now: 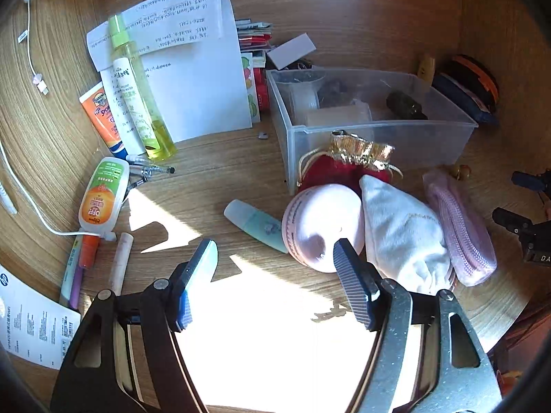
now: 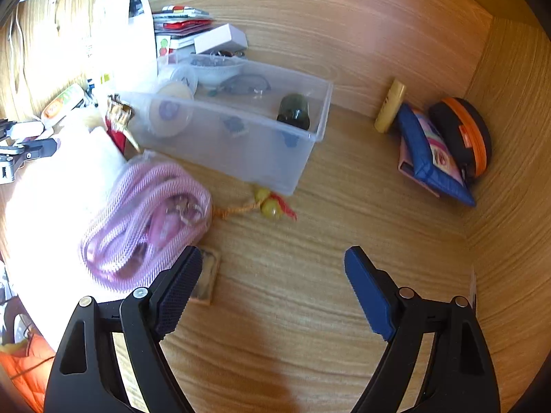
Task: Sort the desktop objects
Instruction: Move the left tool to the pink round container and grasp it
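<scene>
On the tabletop [image 1: 213,186], a pink round case [image 1: 322,227] is seen just ahead of the left gripper [image 1: 275,261], fingers spread, nothing pinched; right gripper [image 2: 272,275] likewise spread, pink mesh pouch [image 2: 144,223] beside its left finger.

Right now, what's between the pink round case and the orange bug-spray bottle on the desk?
In the left wrist view, a pale teal tube lies beside the pink round case; bare wood from there to the orange bug-spray bottle.
</scene>
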The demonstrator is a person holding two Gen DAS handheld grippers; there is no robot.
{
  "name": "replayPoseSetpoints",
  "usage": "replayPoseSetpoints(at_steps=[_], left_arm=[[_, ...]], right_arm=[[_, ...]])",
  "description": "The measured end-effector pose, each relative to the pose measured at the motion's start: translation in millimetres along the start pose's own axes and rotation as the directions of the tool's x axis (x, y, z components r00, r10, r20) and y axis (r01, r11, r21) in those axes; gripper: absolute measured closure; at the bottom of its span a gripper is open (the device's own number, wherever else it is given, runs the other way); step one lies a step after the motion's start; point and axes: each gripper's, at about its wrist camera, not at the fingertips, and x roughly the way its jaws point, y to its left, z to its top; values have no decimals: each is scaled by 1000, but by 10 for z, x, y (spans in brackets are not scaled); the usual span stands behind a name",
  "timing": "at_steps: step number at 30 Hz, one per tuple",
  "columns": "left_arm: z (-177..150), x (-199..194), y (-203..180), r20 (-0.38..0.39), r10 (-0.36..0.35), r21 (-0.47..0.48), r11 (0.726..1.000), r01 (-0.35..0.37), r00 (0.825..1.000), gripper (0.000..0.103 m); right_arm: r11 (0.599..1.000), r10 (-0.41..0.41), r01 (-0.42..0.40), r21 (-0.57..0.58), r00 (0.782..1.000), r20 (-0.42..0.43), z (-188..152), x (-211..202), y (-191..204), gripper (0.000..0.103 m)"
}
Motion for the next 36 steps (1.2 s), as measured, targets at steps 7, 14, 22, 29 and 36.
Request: replayPoseSetpoints(at_steps=[7, 14, 22, 29, 36], left_arm=[[-53, 120, -139, -47, -13, 44, 999, 15, 999, 33], [-4, 312, -222, -76, -14, 73, 997, 20, 997, 33], [121, 435, -254, -73, -19, 88, 996, 25, 997, 33], [208, 508, -258, -70, -19, 92, 995, 25, 997, 33], [241, 562, -236, -48, -22, 78, 997, 26, 999, 36]], right_arm=[[1000, 23, -23, -5, 999, -33, -152, 15, 67, 20], [999, 45, -46, -3, 998, -47, -174, 65, 113, 20], [995, 97, -96, 18, 994, -55, -116, 160, 97, 20], [987, 151, -146, 71, 986, -71, -103, 220, 3, 22], [983, 176, -172, 63, 982, -73, -105, 229, 4, 27]])
